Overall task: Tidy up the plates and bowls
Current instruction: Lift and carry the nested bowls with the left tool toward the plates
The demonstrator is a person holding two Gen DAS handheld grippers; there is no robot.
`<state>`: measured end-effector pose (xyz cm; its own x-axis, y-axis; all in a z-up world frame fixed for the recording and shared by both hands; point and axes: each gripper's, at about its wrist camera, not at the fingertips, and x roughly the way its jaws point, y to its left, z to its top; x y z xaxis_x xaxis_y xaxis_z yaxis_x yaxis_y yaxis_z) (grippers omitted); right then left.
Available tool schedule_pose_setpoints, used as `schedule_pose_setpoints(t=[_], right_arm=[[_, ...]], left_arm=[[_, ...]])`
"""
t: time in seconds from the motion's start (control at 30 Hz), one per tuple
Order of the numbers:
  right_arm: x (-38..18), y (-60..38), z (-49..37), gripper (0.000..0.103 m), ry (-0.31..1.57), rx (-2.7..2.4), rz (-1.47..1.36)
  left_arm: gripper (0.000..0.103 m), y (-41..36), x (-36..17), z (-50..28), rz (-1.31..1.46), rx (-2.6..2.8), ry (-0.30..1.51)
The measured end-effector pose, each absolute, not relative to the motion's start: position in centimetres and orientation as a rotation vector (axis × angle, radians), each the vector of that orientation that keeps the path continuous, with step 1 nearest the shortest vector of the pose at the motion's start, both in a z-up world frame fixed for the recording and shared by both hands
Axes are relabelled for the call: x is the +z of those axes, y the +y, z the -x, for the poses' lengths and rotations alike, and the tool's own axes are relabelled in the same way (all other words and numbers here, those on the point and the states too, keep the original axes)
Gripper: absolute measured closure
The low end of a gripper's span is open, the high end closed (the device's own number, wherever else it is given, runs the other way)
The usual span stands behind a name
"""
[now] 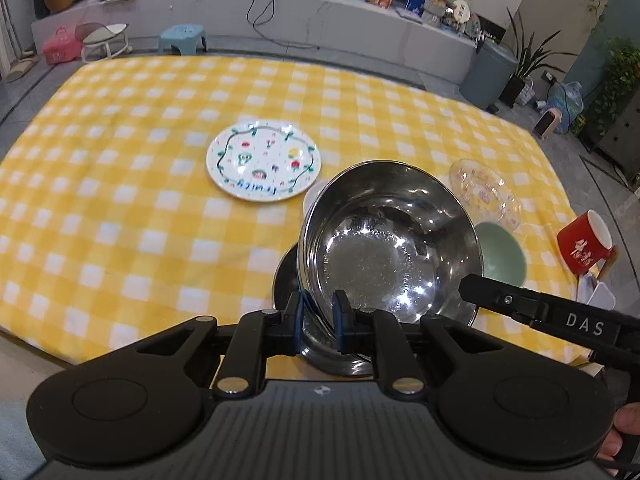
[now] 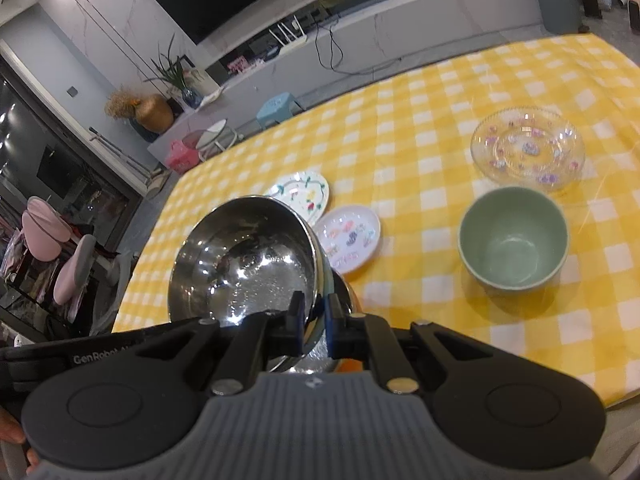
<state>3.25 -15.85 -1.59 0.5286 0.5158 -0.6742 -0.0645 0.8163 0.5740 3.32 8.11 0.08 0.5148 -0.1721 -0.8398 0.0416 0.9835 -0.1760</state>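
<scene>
- Step in hand: a steel bowl (image 1: 384,240) is carried tilted between both tools, low over the near part of the tabletop (image 1: 120,240) with its yellow checked cloth. Under it a second shiny bowl (image 1: 340,356) shows, and a dark round rim (image 1: 285,272) peeks out at its left; I judge the steel bowl is being nested into that one.
- Left tool (image 1: 320,322): nearly closed, its blue pads pinching the near rim of the steel bowl, one pad inside the wall and one outside.
- Right tool (image 2: 313,326): closed almost fully on the rim at another spot, again with the wall between the pads.
- Next move, as I judge it: level the bowl, lower it until it seats in the lower bowl, then ease both tools off the rim. Thin, slick steel may slip or clang if one side lets go first.
- The left wrist view alone shows the right tool's finger reaching in from the right, a red mug (image 1: 586,246) at the tabletop's right edge, and the large patterned plate (image 1: 263,161) in full.
- The right wrist view alone shows the small white plate (image 2: 348,242) clearly, the green bowl (image 2: 513,237) unobstructed, and the clear glass dish (image 2: 527,149) beyond it; in the left view the steel bowl hides most of these.
</scene>
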Motion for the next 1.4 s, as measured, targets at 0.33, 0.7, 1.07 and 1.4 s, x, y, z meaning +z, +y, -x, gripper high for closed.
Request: schedule_pose_setpoints(t=[0.33, 0.7, 1.07, 1.4], right_arm=[[-3.9, -14.6, -3.5, 0.095, 1.028, 0.368, -0.509], [-5.1, -14.0, -3.7, 0.091, 1.046, 0.36, -0.49], [-5.0, -13.7, -3.8, 0.082, 1.028, 0.371, -0.473], [-4.7, -13.7, -3.7, 0.082, 0.971, 0.357, -0.435]], left_arm=[[0.086, 8.7, -1.6, -3.7, 0.129, -0.113, 1.067], [0.085, 8.4, -2.7, -4.1, 0.113, -0.1, 1.078], [0.084, 8.5, -2.9, -4.2, 0.111, -0.121, 1.081], [0.082, 9.6, -2.5, -4.2, 0.142, -0.091, 1.036]])
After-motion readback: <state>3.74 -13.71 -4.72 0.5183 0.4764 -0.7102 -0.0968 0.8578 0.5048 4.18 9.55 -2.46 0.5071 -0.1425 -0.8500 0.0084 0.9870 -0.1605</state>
